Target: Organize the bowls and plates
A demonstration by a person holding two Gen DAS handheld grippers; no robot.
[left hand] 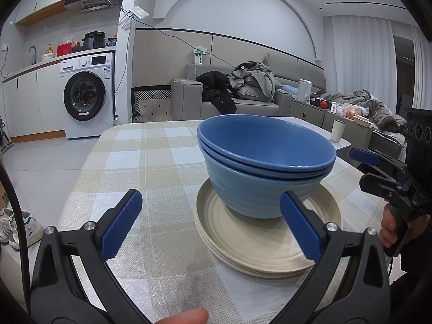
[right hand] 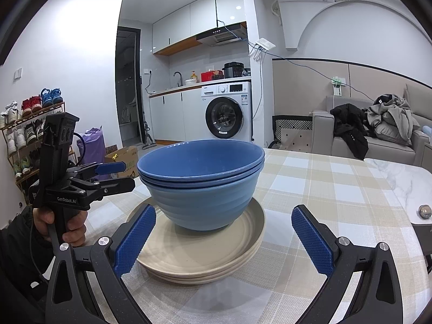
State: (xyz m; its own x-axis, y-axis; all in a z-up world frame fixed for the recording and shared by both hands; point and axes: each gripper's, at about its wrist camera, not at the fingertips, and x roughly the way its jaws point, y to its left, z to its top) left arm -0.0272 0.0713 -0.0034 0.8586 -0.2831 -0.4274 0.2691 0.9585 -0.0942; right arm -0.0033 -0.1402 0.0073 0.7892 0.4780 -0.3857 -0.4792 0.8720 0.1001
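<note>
A stack of nested blue bowls [left hand: 263, 167] stands on a stack of cream plates [left hand: 259, 248] on the checked tablecloth. My left gripper [left hand: 212, 216] is open and empty, just in front of the plates and to their left. The same bowls [right hand: 201, 181] and plates [right hand: 205, 253] show in the right wrist view, where my right gripper [right hand: 225, 232] is open and empty, its fingers either side of the plates' near edge. The right gripper [left hand: 378, 167] also shows at the right of the left wrist view. The left gripper [right hand: 108, 175] shows at the left of the right wrist view.
The table [left hand: 151, 162] carries a beige checked cloth. A white cup [left hand: 338, 131] stands on the marble tabletop at the far right corner. A small metal ball [right hand: 424, 211] lies near the table's right edge. Sofa, washing machine and shoe rack stand beyond.
</note>
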